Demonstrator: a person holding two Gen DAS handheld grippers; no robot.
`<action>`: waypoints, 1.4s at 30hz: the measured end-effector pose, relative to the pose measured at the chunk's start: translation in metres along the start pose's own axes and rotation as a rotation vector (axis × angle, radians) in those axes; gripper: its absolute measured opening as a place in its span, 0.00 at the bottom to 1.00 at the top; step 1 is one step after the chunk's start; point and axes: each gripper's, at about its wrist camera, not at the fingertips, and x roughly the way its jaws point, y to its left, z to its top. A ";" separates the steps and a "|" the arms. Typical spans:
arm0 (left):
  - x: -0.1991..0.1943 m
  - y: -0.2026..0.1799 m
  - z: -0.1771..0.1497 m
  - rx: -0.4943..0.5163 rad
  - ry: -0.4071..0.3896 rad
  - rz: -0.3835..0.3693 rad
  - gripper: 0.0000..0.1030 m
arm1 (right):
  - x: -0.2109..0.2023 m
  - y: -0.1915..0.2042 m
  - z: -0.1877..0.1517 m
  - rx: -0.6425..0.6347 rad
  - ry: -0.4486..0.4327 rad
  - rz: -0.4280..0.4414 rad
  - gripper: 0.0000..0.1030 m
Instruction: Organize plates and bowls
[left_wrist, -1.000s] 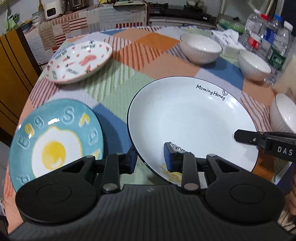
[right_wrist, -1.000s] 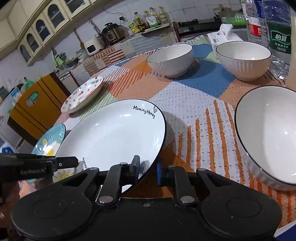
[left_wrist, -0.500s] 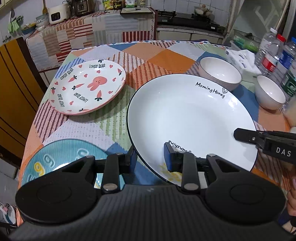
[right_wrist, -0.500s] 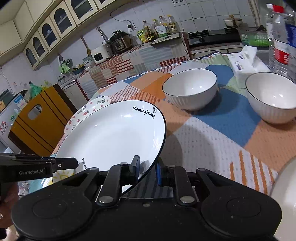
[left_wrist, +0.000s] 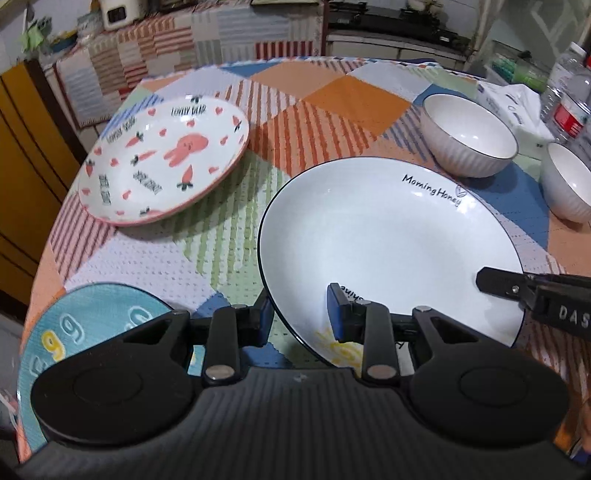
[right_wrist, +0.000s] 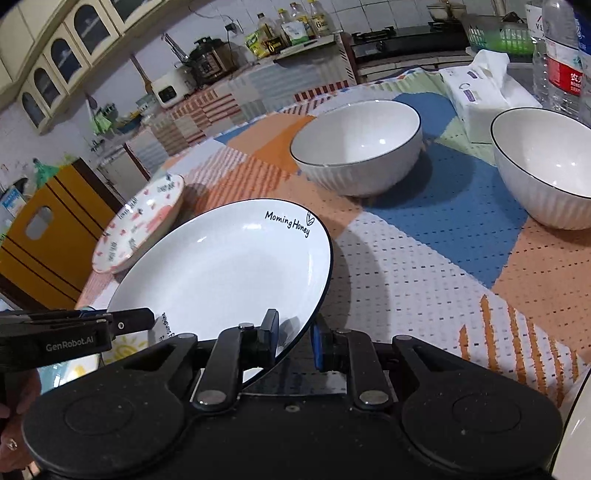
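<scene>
Looking along the left gripper (left_wrist: 300, 314), its jaws stand narrowly apart and clamp the near rim of the big white plate (left_wrist: 388, 243), one blue pad under the edge and one on the inner face by the printed lettering. The plate fills the frame from the centre out to 3 o'clock. At 10 o'clock the pink rabbit plate (left_wrist: 166, 158) lies flat on the patchwork tablecloth (left_wrist: 332, 99), well apart from the white plate. At 8 o'clock the blue egg plate (left_wrist: 88, 325) peeks out from behind the gripper body. Two ribbed white bowls (left_wrist: 469, 136) sit at 1 to 2 o'clock. The other gripper's finger reaches onto the plate rim at 3 o'clock. From the right gripper (right_wrist: 293, 338), the jaws are nearly closed and pinch the same white plate (right_wrist: 221, 269) at its lower right rim; the plate tilts away toward 10 o'clock. The rabbit plate (right_wrist: 140, 225) lies just beyond it at 9 o'clock, and the bowls (right_wrist: 358, 144) stand at 12 to 2 o'clock.
</scene>
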 end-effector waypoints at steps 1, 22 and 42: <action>0.002 0.002 0.001 -0.017 0.010 -0.012 0.28 | 0.000 0.001 0.000 -0.013 -0.004 -0.007 0.22; -0.070 0.027 0.000 0.020 -0.021 0.007 0.32 | -0.052 0.036 0.017 -0.152 0.010 -0.008 0.41; -0.165 0.123 -0.030 0.254 0.043 0.068 0.69 | -0.091 0.175 0.007 -0.604 0.005 0.335 0.60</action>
